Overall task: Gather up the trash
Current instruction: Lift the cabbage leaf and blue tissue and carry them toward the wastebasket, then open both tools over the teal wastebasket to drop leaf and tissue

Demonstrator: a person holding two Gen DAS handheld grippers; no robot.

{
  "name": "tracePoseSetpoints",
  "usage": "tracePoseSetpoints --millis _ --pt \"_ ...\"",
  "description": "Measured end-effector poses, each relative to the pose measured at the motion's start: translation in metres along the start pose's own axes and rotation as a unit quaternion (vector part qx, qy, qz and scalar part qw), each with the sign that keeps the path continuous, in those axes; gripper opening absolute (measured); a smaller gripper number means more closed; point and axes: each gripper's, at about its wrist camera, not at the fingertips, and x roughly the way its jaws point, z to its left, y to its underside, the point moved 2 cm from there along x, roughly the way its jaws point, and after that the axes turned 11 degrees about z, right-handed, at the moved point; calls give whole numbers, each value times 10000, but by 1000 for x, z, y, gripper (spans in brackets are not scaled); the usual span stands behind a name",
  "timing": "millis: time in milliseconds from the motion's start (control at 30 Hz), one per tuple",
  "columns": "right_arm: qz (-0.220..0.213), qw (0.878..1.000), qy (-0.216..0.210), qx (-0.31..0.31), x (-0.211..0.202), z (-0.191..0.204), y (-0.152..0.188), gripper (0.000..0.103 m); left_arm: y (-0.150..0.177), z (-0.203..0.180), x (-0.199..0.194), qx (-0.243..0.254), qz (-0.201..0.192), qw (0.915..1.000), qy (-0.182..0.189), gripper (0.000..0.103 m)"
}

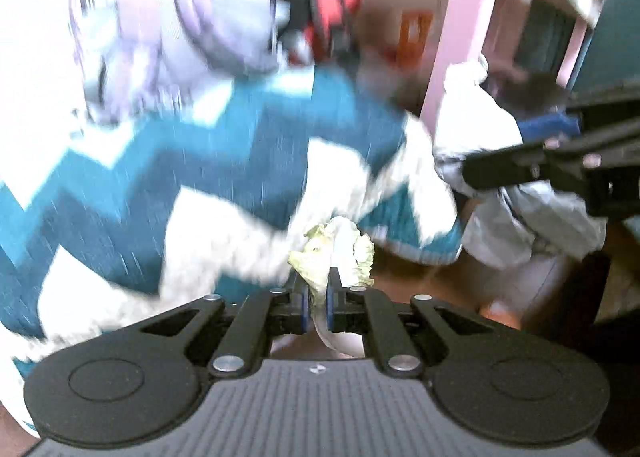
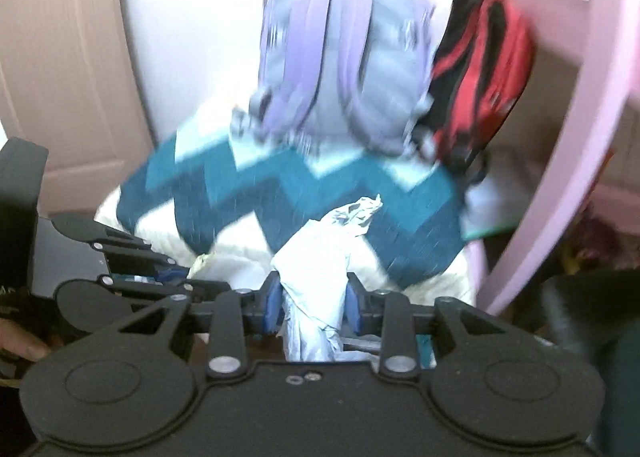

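Note:
My left gripper is shut on a pale green and white cabbage leaf, which sticks up from between the blue pads and hangs down below them. My right gripper is shut on the bunched neck of a white plastic bag, its crumpled top rising past the pads. In the left wrist view the right gripper reaches in from the right with the same white bag in it. In the right wrist view the left gripper shows at the lower left with a bit of leaf.
A teal and white zigzag blanket lies behind both grippers. A lilac backpack and a red and black backpack stand against the wall above it. A pink frame curves on the right. A wooden door is at the left. Everything is motion-blurred.

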Motion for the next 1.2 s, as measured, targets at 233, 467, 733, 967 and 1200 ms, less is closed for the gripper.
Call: tracePoseSetpoints --millis 233,467,733,967,1200 --pt "-748 9960 486 36 -105 -10 -18 31 -47 -36 -105 77 -1001 9949 36 7" --pt "-1321 9848 993 531 -198 -48 -35 31 -98 -89 -182 283 -1679 9853 158 7" --pt "-1531 9677 1700 1055 -281 -109 -38 31 -157 -166 -234 647 -2022 9761 473 7" --pt "-1393 9522 2190 1613 -317 -175 -14 31 -203 -243 -245 1028 -2094 9697 721 7" --pt "-925 9488 2304 1954 -302 -235 9 31 -236 -326 -224 1511 -1965 9648 877 7"
